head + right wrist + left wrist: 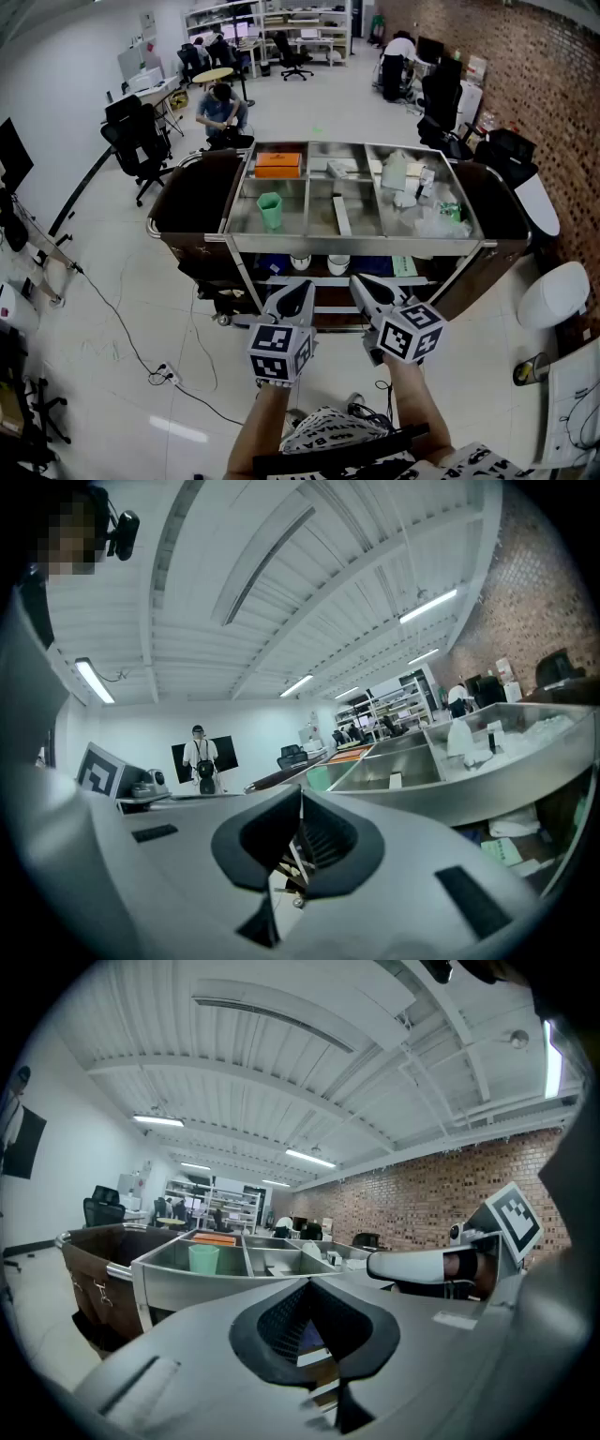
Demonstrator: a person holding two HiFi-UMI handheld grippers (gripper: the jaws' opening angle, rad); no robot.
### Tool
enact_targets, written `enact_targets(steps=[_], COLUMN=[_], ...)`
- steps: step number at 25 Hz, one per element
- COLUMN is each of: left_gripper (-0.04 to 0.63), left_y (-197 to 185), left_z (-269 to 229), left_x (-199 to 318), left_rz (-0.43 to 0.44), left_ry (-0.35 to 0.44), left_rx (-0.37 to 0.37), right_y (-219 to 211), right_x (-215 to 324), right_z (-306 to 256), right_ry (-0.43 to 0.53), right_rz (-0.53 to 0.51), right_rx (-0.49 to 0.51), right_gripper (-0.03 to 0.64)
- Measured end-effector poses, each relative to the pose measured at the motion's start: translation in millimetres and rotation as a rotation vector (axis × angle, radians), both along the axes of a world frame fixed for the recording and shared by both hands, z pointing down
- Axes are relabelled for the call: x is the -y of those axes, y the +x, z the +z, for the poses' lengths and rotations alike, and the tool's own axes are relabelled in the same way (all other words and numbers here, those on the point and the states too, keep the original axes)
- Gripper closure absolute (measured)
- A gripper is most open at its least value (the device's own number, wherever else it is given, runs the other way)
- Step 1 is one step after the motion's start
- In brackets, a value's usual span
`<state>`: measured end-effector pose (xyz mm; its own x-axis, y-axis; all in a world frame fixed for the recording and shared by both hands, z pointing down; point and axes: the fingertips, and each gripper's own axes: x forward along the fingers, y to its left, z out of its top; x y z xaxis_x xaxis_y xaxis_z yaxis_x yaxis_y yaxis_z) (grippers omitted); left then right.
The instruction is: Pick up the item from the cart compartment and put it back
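The steel cart (356, 246) stands in front of me, its top split into several compartments. A green cup (270, 210) stands in the front left compartment and an orange box (278, 164) lies in the one behind it. A white bottle (394, 172) and clear plastic bags (437, 221) fill the right side. My left gripper (305, 285) and right gripper (360, 281) hover side by side short of the cart's front edge, both shut and empty. In the left gripper view the jaws (307, 1281) meet below the green cup (203, 1258). In the right gripper view the jaws (300, 794) are closed too.
A lower shelf (323, 267) holds white bowls and papers. A person (221, 111) crouches behind the cart and another person (198, 758) stands by a dark screen. Office chairs (139, 141), a brick wall (534, 66) and a floor cable (122, 328) surround the cart.
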<state>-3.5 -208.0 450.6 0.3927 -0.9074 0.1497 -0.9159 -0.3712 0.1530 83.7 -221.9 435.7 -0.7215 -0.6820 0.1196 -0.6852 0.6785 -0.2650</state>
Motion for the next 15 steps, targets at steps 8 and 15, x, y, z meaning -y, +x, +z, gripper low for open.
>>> enact_targets(steps=[8,15], left_gripper=[0.591,0.591], left_y=[-21,-27], left_z=[-1,-6], left_x=[-8,29], left_rz=[0.07,0.113], left_ry=[0.017,-0.008], left_rx=[0.042,0.02], right_y=[-19,-28], right_x=[32,110], right_z=[-3,-34], right_ry=[0.028,-0.025], right_rz=[-0.001,0.051], right_rx=[-0.178,-0.429], right_gripper=[0.467,0.373])
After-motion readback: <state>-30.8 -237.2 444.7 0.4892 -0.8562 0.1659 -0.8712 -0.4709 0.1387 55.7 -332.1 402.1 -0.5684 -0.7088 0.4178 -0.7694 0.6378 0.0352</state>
